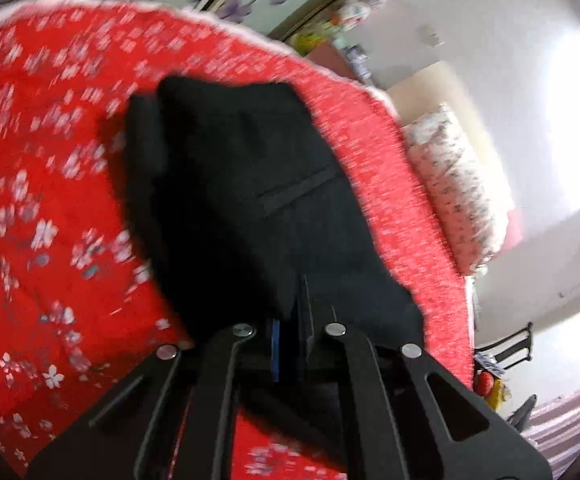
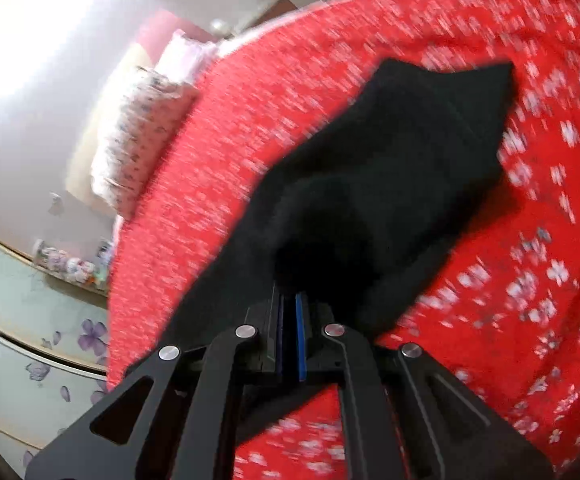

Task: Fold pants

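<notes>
The left wrist camera sits just behind the left gripper and looks forward and down along its fingers, close over the black pants on the red floral bedspread, with a patterned pillow and a pale wall at its right edge. The right wrist camera sits likewise behind the right gripper, tilted down and as near, with the pillow at its left. Both views share the pants, the bedspread and the pillow.
</notes>
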Available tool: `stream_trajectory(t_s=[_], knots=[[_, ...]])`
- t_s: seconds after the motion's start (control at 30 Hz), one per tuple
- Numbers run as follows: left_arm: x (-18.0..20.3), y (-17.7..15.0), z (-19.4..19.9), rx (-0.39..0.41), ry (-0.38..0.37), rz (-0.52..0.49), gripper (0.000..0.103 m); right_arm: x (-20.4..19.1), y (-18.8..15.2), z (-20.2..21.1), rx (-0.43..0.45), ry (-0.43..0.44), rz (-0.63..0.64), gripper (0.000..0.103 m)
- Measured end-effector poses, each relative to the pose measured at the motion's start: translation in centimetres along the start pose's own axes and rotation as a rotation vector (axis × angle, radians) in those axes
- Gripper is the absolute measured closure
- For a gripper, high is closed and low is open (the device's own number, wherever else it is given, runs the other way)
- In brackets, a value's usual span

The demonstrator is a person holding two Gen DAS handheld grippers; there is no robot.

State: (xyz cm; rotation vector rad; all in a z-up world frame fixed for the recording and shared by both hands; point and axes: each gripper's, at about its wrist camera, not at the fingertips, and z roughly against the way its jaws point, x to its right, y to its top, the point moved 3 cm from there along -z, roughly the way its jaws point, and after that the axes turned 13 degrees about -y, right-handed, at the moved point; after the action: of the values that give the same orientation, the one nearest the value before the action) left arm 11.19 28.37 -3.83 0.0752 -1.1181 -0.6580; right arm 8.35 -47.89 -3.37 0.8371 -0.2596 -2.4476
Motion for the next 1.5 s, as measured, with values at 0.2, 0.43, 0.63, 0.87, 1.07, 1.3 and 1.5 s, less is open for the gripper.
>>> stream_trajectory(t_s=[0.2,0.43,0.63,0.87,1.07,1.3,1.5], knots=[[1.7,-0.9,0.7,0.066,0.110,-0.127,0.071,0.3,-0.3,0.0,-0.082,-0.022,0.041,0.074],[6.8,-2.1,7.2,0.361,0.067,-0.344,0.018,3.7,3.4,9.5,0.296,-0.025,-0.001,0.052],[10.7,-6.2,3.9,0.187,-0.050,-0.530,0.013,7.8,6.9,7.3,0.237,0.006,-0.092,0.075],[11.2,-8.7,1.8,0.079,-0.071,-0.538,0.013,6.7,7.0,3.8,0.191,-0.130,0.040,0.076],[11.3,-9.2,0.6,0.059,-0.049,-0.552,0.012,3.9,5.1,1.7,0.152,-0.376,0.293,0.078],[11.0,-9.1,-0.7,0.014,-0.053,-0.520,0.011,2.2,5.8,4.2,0.283,-0.476,0.424,0.090],[11.1,-9.4,-1.0,0.012,-0.043,-0.544,0.011,-0.9,6.8,6.5,0.614,-0.613,0.600,0.090]])
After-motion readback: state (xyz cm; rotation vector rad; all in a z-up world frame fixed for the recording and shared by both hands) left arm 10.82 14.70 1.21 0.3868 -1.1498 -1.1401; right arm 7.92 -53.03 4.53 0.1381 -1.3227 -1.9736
